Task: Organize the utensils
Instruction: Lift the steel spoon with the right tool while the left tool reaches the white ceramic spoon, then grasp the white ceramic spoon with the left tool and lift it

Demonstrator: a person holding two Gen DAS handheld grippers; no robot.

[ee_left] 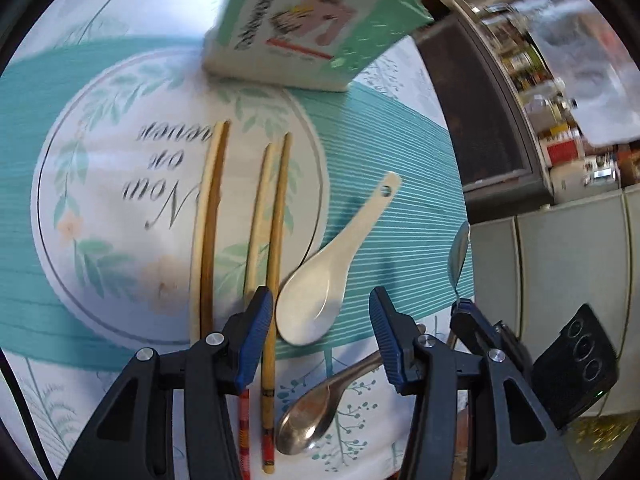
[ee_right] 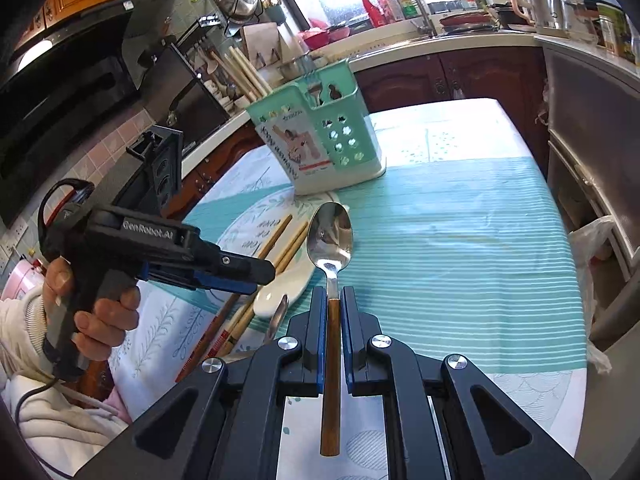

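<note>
My right gripper (ee_right: 331, 294) is shut on a wooden-handled metal spoon (ee_right: 330, 240), held above the table with its bowl pointing toward the green utensil holder (ee_right: 320, 136). My left gripper (ee_left: 322, 300) is open, hovering over a white ceramic spoon (ee_left: 320, 280). Two pairs of chopsticks (ee_left: 212, 220) (ee_left: 276, 240) lie to its left, and a metal soup spoon (ee_left: 316, 412) lies below it. The holder (ee_left: 312, 20) stands at the far side. The right gripper (ee_left: 464, 308) with its spoon (ee_left: 460, 252) shows at the right. The left gripper (ee_right: 240, 272) shows in the right wrist view.
The table carries a teal striped cloth (ee_right: 460, 248) with a round floral print (ee_left: 120, 200). The holder has chopsticks (ee_right: 248, 72) and a utensil in it. Kitchen counter, sink and cabinets (ee_right: 460, 76) stand behind; a stove hood (ee_right: 60, 92) is at the left.
</note>
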